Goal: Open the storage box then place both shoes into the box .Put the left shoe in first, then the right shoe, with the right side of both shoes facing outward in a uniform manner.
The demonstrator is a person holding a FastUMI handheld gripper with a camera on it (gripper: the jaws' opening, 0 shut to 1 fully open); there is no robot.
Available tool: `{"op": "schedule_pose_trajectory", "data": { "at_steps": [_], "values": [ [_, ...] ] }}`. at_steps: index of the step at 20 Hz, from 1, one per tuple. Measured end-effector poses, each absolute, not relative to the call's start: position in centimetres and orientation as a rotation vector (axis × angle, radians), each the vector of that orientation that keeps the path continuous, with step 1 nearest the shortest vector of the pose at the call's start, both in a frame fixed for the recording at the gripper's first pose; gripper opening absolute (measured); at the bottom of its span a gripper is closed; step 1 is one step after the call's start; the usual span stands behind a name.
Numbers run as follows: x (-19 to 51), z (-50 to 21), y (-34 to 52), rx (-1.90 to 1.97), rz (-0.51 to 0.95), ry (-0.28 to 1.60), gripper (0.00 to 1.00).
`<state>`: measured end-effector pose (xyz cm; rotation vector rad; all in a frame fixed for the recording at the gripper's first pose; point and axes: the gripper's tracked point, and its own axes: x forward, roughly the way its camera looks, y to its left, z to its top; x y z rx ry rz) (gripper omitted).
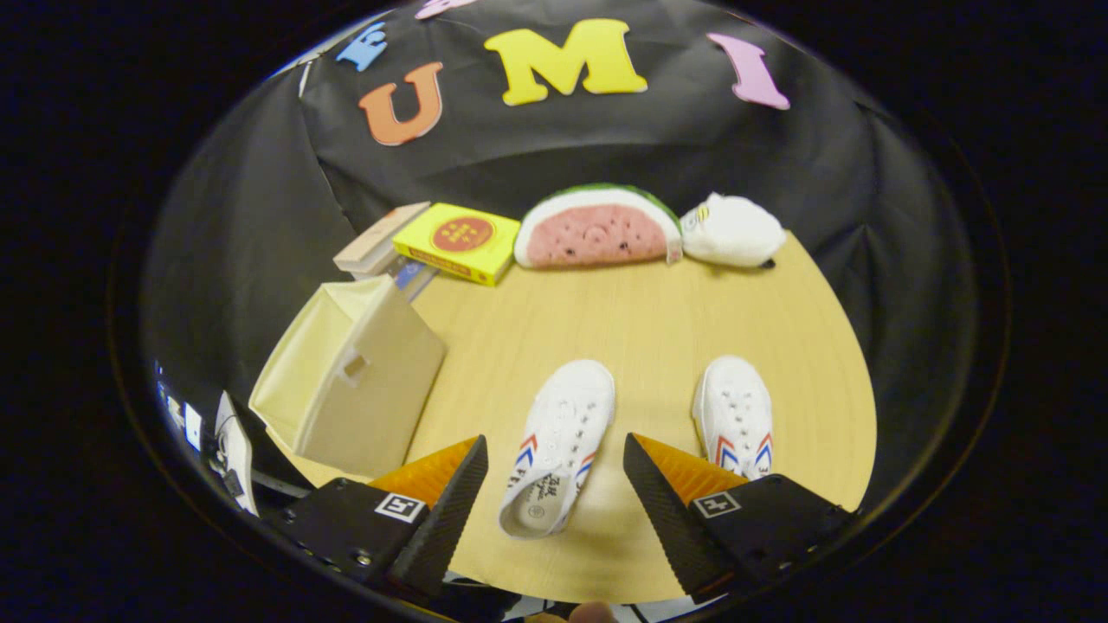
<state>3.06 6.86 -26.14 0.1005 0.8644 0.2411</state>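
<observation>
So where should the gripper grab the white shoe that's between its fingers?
Probably at the heel collar of the shoe, coming from above. Its open mouth faces up nearest the open gripper, so one finger can go inside and one outside the thin wall.

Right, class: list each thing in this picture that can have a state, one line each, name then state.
storage box: lid shut, standing on the table.
left shoe: flat on the table, between the fingers, not gripped.
right shoe: flat on the table, just beyond the right finger.
gripper: open, holding nothing.
</observation>
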Motion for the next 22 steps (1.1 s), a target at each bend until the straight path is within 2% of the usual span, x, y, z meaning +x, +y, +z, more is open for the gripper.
{"op": "schedule_pose_trajectory", "data": {
  "at_steps": [5,8,10,11,14,17,18,19,20,22],
  "values": [
    [3.6,-33.1,6.5,0.163,0.222,1.044,0.96],
    [4.2,-35.0,6.6,0.206,0.221,1.11,0.91],
    [4.6,-35.7,6.7,0.226,0.231,1.145,0.77],
    [4.7,-36.1,6.8,0.245,0.235,1.166,0.77],
    [5.2,-36.8,7.5,0.318,0.24,1.225,0.38],
    [5.1,-37.9,8.2,0.355,0.236,1.273,0.3],
    [5.2,-37.1,8.2,0.356,0.232,1.289,0.09],
    [5.4,-37.1,8.0,0.359,0.23,1.282,0.09],
    [5.2,-36.6,8.1,0.361,0.236,1.287,0.01],
    [4.9,-36.4,8.5,0.382,0.248,1.281,0.01]
  ]
}}
